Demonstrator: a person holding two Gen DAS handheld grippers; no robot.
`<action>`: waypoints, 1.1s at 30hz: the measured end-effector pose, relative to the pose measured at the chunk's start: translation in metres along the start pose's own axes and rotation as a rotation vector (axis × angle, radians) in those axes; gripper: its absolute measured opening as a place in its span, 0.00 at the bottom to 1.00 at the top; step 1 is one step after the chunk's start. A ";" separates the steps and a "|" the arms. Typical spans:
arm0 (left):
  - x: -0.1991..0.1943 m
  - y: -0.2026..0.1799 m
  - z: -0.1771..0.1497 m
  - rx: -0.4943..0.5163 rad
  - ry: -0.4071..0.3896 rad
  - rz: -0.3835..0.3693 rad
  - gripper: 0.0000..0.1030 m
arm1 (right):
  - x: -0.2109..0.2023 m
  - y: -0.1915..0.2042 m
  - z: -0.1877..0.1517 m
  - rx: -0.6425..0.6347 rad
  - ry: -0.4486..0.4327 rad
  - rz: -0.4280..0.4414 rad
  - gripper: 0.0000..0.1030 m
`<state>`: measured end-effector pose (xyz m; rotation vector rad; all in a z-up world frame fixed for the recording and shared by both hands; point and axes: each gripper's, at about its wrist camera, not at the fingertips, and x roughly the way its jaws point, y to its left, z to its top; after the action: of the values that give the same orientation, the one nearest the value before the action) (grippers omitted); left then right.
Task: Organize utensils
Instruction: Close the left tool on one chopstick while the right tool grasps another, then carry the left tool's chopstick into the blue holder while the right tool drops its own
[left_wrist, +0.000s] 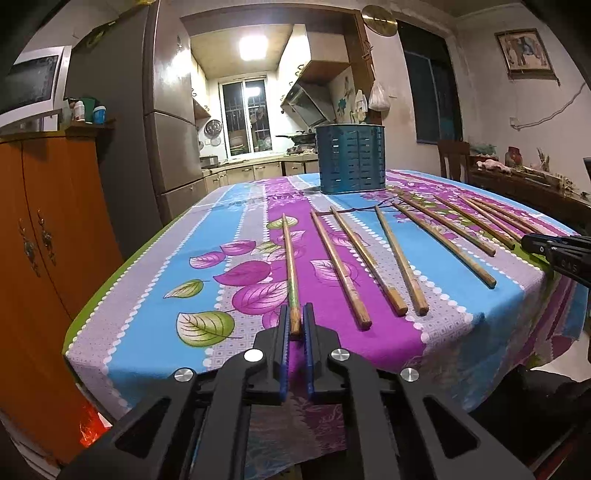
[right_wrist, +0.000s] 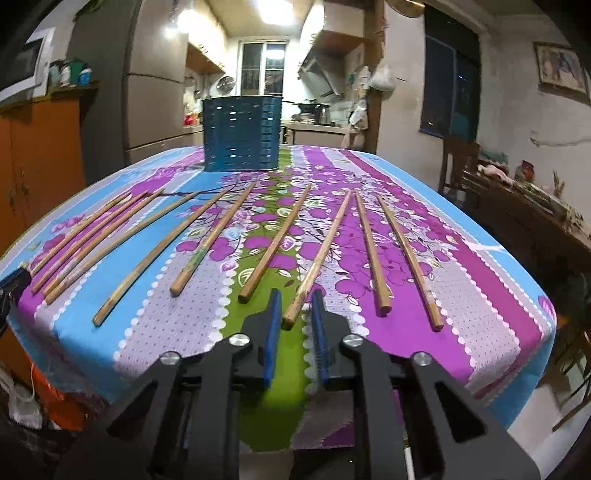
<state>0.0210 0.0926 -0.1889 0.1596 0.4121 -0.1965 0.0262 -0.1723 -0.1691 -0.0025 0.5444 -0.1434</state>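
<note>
My left gripper (left_wrist: 295, 319) was closed around the near end of the leftmost chopstick (left_wrist: 290, 258) at the table's near edge. My right gripper (right_wrist: 295, 306) stood open around another chopstick (right_wrist: 321, 251). The blue holder (right_wrist: 242, 138) stood near the far edge.

Wooden chopsticks (right_wrist: 273, 245) lie fanned flat (ends toward the table edge) before an upright blue holder (right_wrist: 242, 133).

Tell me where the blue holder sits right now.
The blue holder stands upright at the table's far end, beyond the row of chopsticks; it is right of centre in the left wrist view, left of centre in the right.
</note>
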 end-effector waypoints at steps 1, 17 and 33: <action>0.000 0.001 0.000 -0.001 -0.001 -0.005 0.08 | 0.000 -0.001 0.000 0.011 0.000 -0.005 0.08; -0.017 0.021 0.029 -0.049 -0.072 0.004 0.07 | -0.047 -0.020 0.039 0.024 -0.140 -0.006 0.05; -0.042 0.069 0.123 -0.226 -0.162 -0.092 0.07 | -0.094 -0.039 0.128 -0.092 -0.415 0.069 0.05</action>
<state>0.0457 0.1426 -0.0531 -0.0975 0.2775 -0.2497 0.0076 -0.2025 -0.0093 -0.1009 0.1363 -0.0473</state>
